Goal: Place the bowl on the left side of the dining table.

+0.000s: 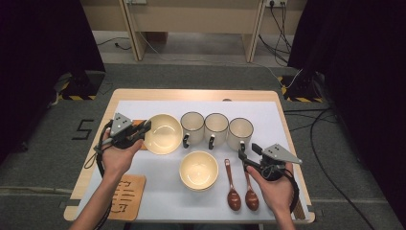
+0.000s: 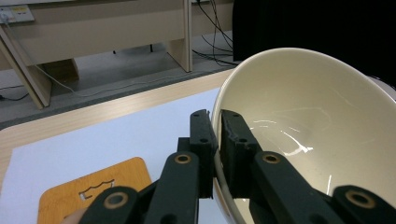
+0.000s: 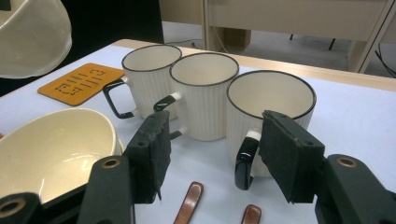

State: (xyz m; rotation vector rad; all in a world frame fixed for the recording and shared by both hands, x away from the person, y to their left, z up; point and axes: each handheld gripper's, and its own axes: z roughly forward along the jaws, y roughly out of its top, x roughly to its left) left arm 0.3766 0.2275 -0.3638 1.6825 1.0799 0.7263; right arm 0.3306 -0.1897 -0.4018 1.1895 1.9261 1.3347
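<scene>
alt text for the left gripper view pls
The left tool pinches the rim of a tilted cream bowl, one jaw inside and one outside. Below lie a pale mat and a wooden coaster on the table.

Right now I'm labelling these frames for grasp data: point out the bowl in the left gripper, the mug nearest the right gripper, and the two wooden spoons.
Held bowl (image 1: 163, 133): high view, inner floor.
Nearest mug (image 3: 268, 95): right gripper view, inner wall.
Wooden spoons (image 1: 233, 199): high view, left spoon's scoop.

Lifted bowl (image 2: 303, 130) cut off at frame's right edge
</scene>
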